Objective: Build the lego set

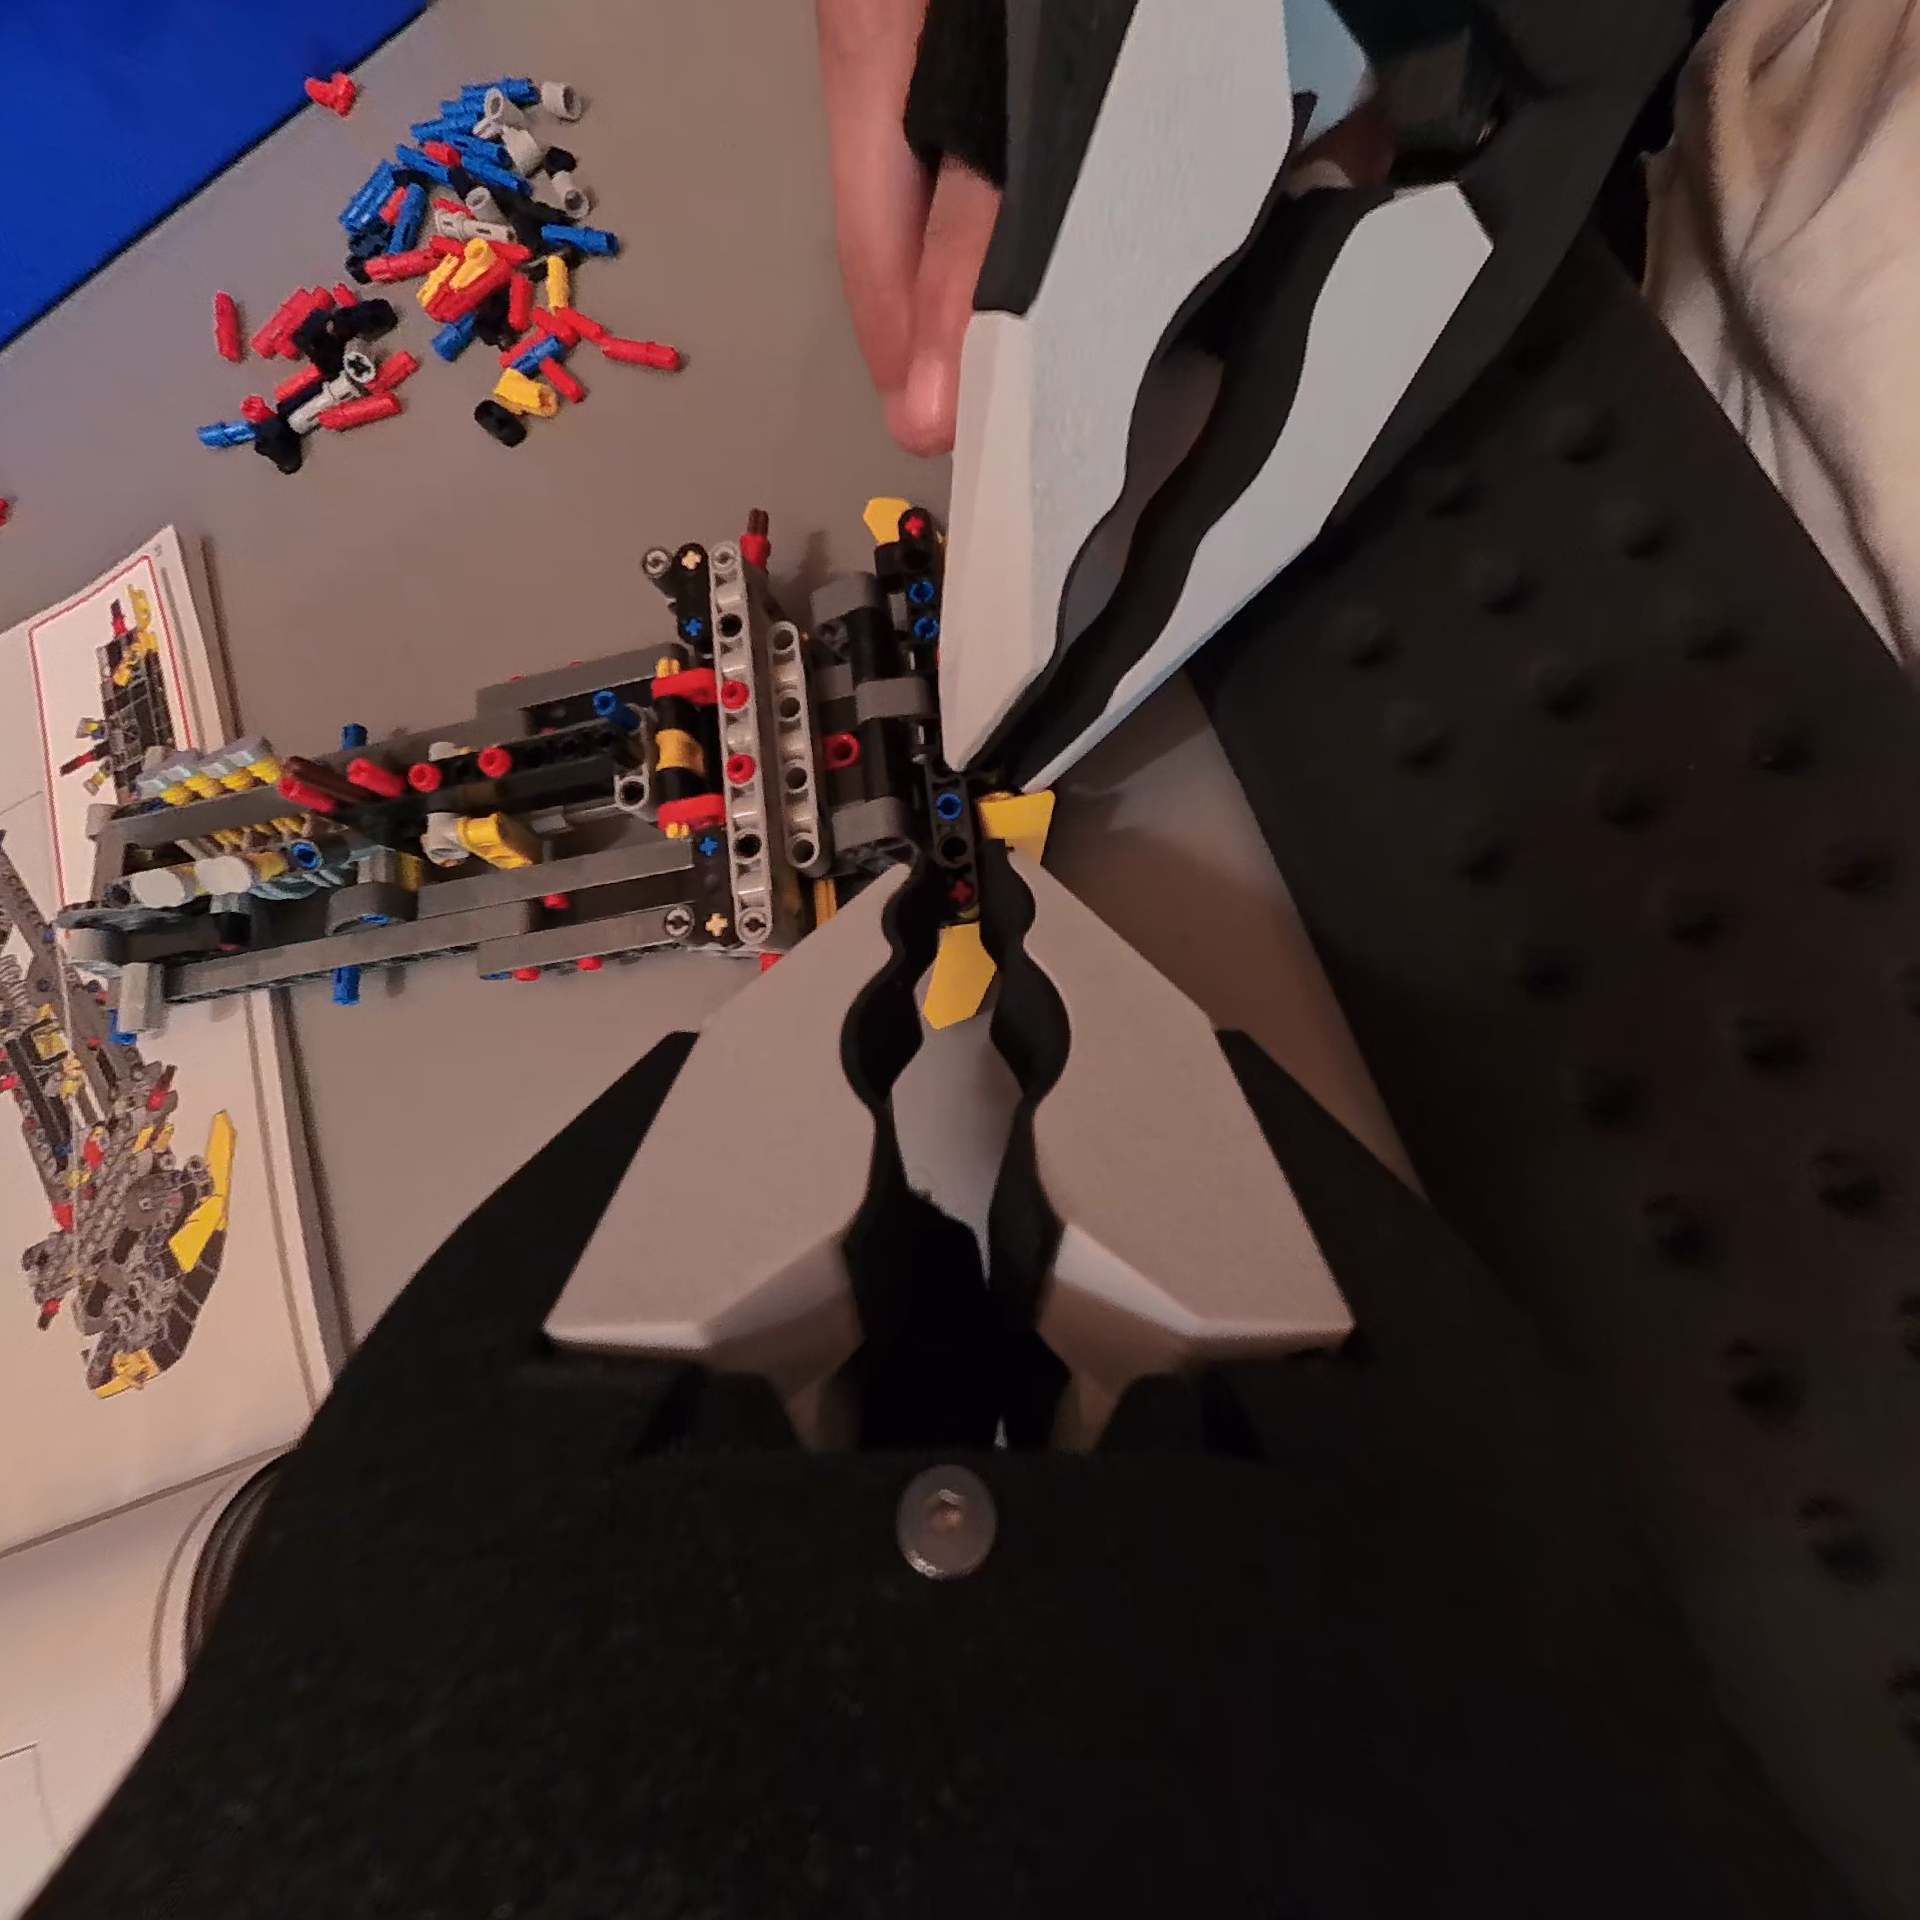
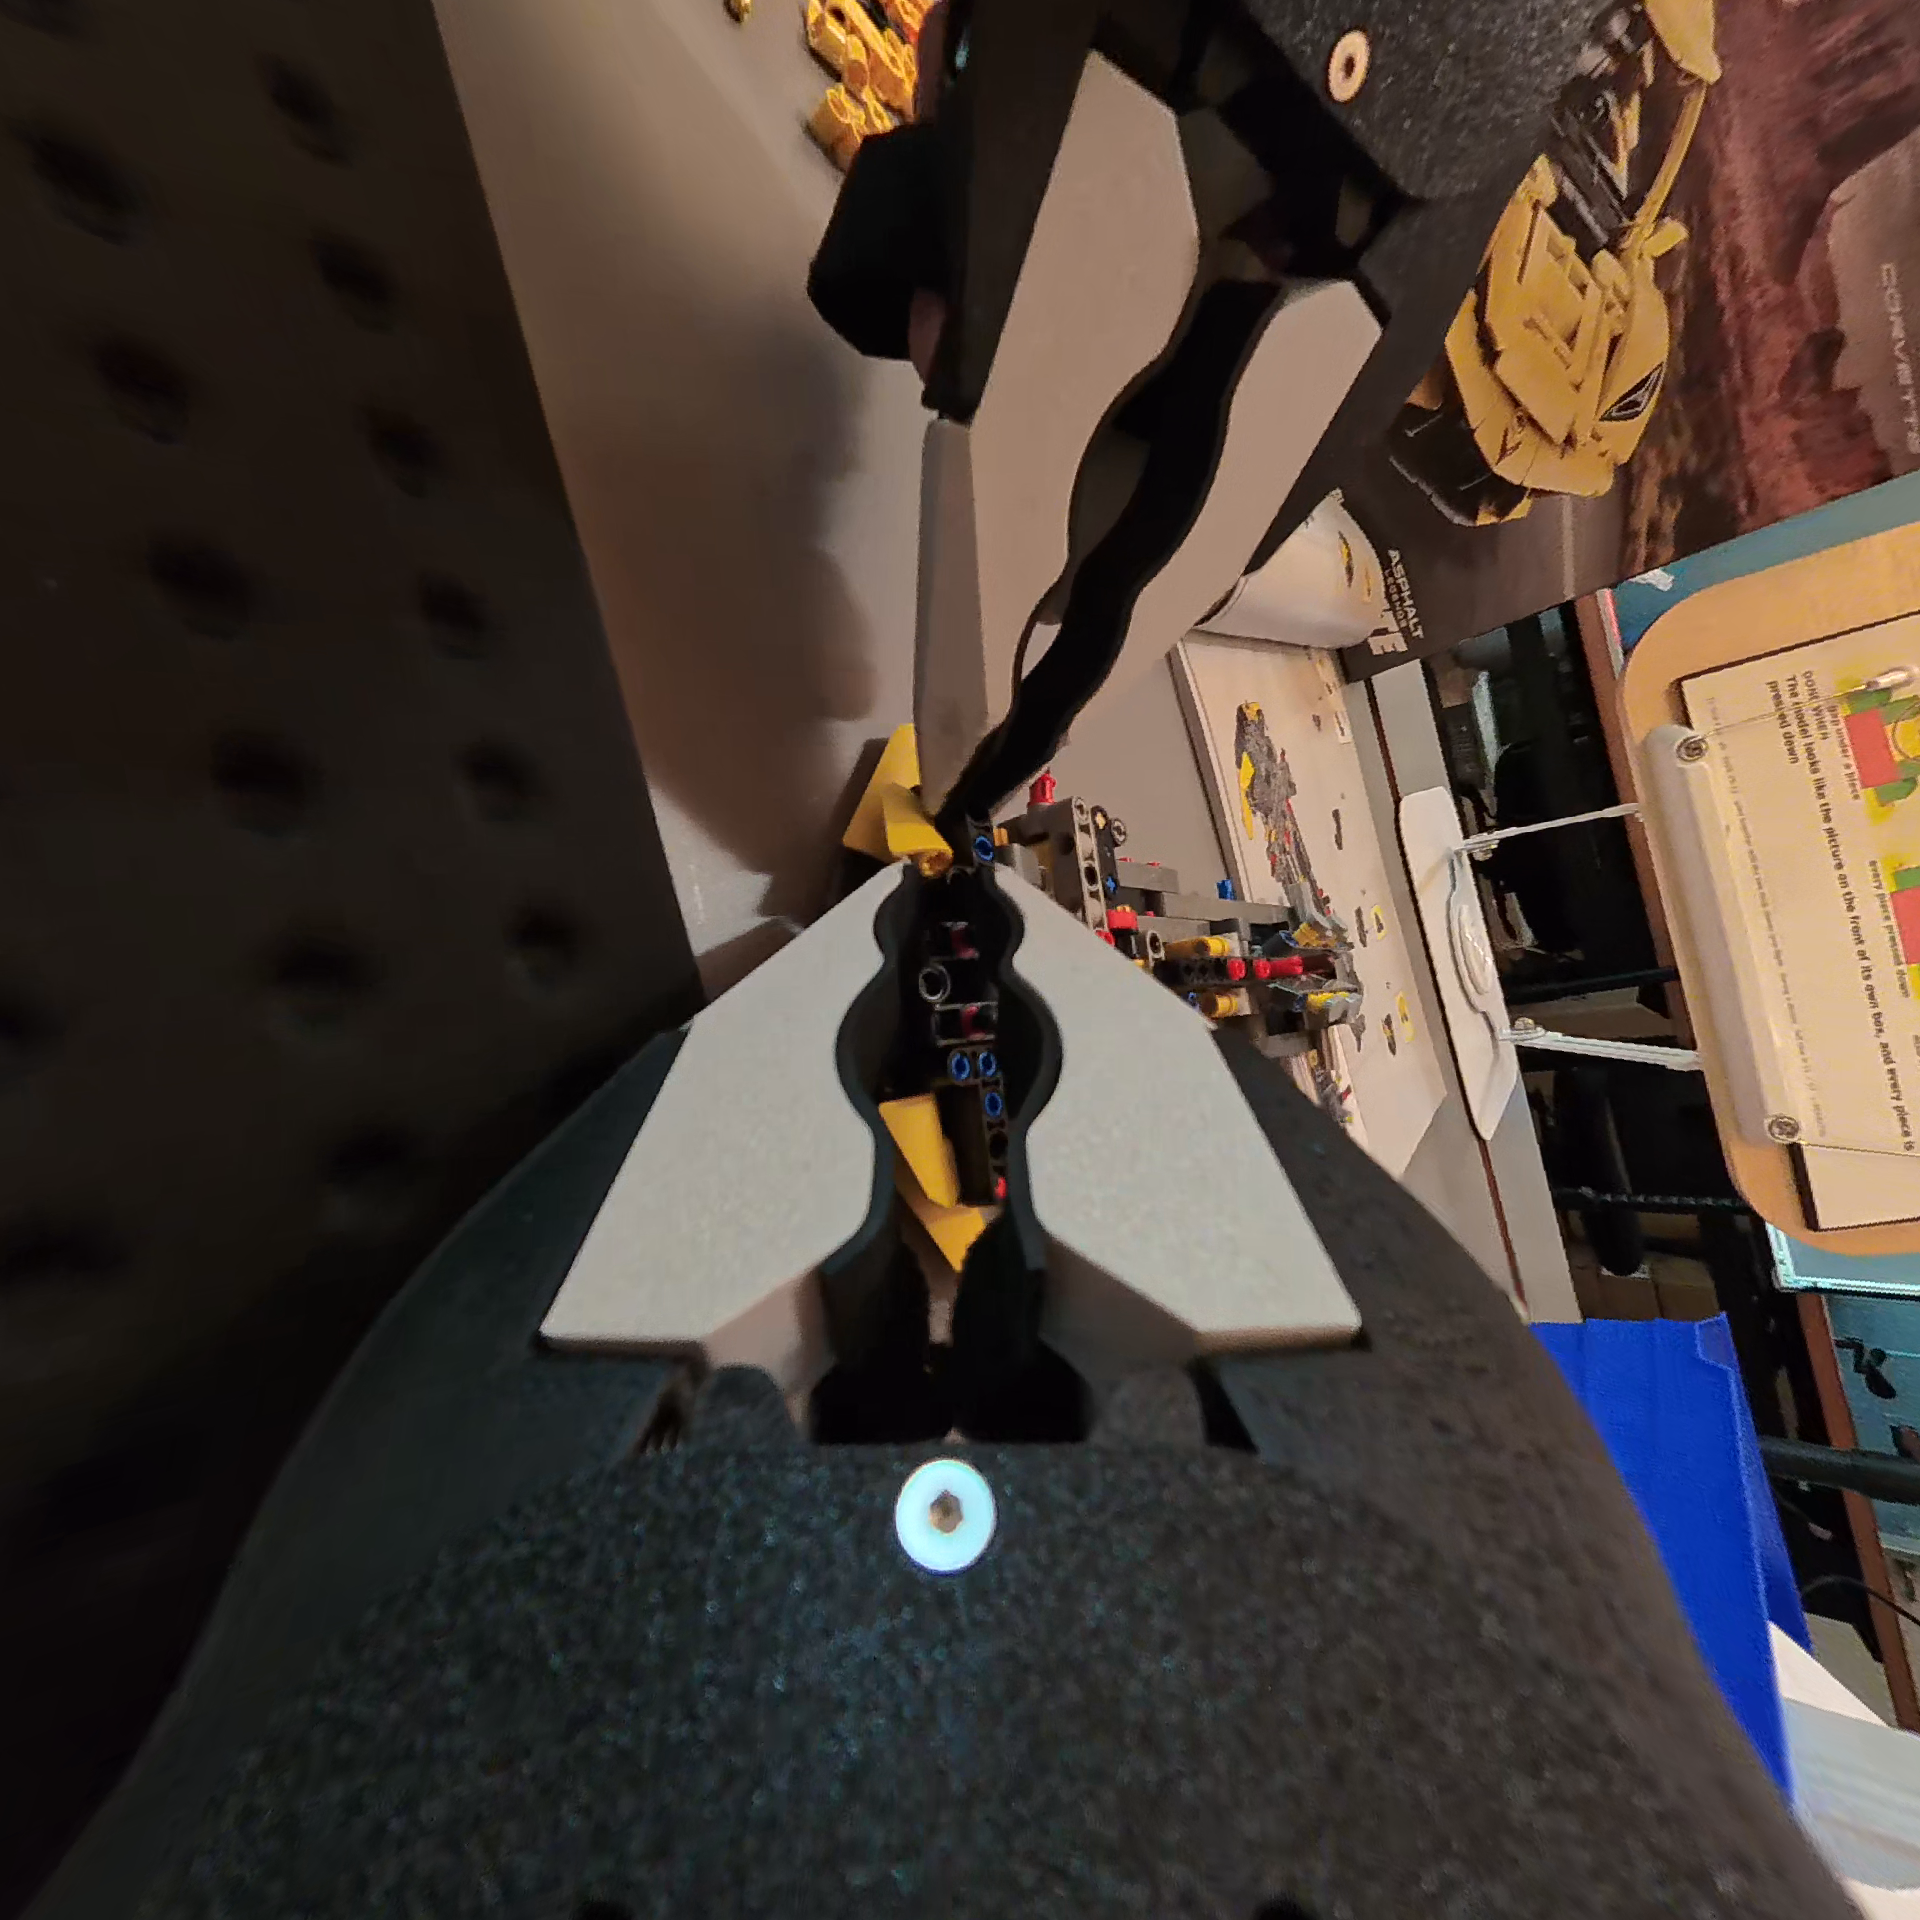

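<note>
Pinching one black-and-yellow subassembly [image 1: 961, 894] (beside the chassis [image 1: 540, 821]), both grippers, left gripper [image 1: 961, 878] and right gripper [image 2: 961, 894].

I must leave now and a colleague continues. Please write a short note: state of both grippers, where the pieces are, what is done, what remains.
Left gripper: shut on the black and yellow piece.
Right gripper: shut on the same piece, from the opposite side; both tips meet at it.
The car frame lies on the grey table, beside the held piece. Whether the two are joined, I cannot tell.
Loose pins lie in a pile behind it; the instruction booklet lies open next to it.
Done: frame partly built. Left: seat this piece, then the remaining steps.
</note>
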Motion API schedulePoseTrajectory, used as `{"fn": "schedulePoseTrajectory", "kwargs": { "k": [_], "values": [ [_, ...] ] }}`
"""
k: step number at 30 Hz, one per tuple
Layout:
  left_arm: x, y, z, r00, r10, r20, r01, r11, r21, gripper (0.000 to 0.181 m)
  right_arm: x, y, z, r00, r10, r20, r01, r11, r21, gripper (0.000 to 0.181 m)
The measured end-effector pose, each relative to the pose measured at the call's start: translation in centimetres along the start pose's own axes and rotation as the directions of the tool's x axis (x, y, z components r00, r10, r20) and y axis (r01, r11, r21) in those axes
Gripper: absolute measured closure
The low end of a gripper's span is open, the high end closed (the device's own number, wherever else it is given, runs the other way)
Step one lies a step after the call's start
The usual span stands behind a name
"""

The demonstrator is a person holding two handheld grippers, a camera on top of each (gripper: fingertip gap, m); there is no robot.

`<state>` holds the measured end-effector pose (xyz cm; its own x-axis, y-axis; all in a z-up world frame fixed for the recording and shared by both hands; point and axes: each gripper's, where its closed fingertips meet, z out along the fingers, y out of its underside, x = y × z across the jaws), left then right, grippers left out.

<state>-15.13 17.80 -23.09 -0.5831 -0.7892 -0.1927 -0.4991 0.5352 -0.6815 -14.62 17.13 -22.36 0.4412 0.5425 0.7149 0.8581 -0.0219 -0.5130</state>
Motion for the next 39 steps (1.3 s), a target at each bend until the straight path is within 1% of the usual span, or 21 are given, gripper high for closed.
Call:
{"fn": "schedulePoseTrajectory", "kwargs": {
  "k": [7, 11, 15, 18, 21, 23, 27, 32, 39],
  "values": [
    [-0.06, -0.17, 0.03, 0.999, -0.031, -0.023, 0.032, 0.999, 0.041, 0.176, 0.01, 0.19, 0.02, 0.996, 0.086, 0.038, -0.087, 0.996, 0.017, 0.172],
    [-0.06, -0.04, 0.14, 0.999, -0.031, -0.029, 0.033, 0.999, 0.043, 0.176, -0.03, 0.21, 0.07, 0.990, 0.124, 0.063, -0.125, 0.992, 0.013, 0.172],
    [-0.09, -0.15, 0.12, 0.999, -0.022, -0.029, 0.024, 0.998, 0.051, 0.176, -0.02, 0.27, 0.03, 0.993, 0.107, 0.047, -0.108, 0.994, 0.019, 0.172],
    [-0.07, -0.27, 0.06, 0.998, -0.041, -0.043, 0.044, 0.997, 0.069, 0.176, -0.01, 0.29, 0.00, 0.992, 0.114, 0.049, -0.116, 0.993, 0.024, 0.172],
    [-0.08, -0.31, 0.06, 0.998, -0.045, -0.045, 0.048, 0.996, 0.073, 0.176, 0.03, 0.21, -0.04, 0.998, 0.058, 0.009, -0.059, 0.998, 0.024, 0.172],
    [-0.08, -0.20, 0.19, 0.999, -0.023, -0.032, 0.025, 0.998, 0.053, 0.176, 0.07, 0.20, -0.12, 0.999, 0.049, -0.001, -0.049, 0.999, 0.021, 0.173],
    [-0.03, -0.09, 0.21, 1.000, -0.007, -0.025, 0.008, 1.000, 0.029, 0.176, 0.41, 0.46, -0.05, 0.998, 0.060, -0.022, -0.060, 0.998, -0.001, 0.163],
    [-0.05, -0.23, 0.22, 1.000, -0.005, -0.025, 0.005, 1.000, 0.021, 0.176, 0.08, 0.33, 0.03, 0.999, 0.000, -0.033, 0.000, 1.000, -0.002, 0.170],
    [-0.17, -0.33, 0.16, 1.000, -0.005, -0.024, 0.006, 0.999, 0.039, 0.176, 0.17, 0.58, 0.14, 0.998, 0.062, -0.008, -0.062, 0.998, -0.012, 0.169]
  ]
}}
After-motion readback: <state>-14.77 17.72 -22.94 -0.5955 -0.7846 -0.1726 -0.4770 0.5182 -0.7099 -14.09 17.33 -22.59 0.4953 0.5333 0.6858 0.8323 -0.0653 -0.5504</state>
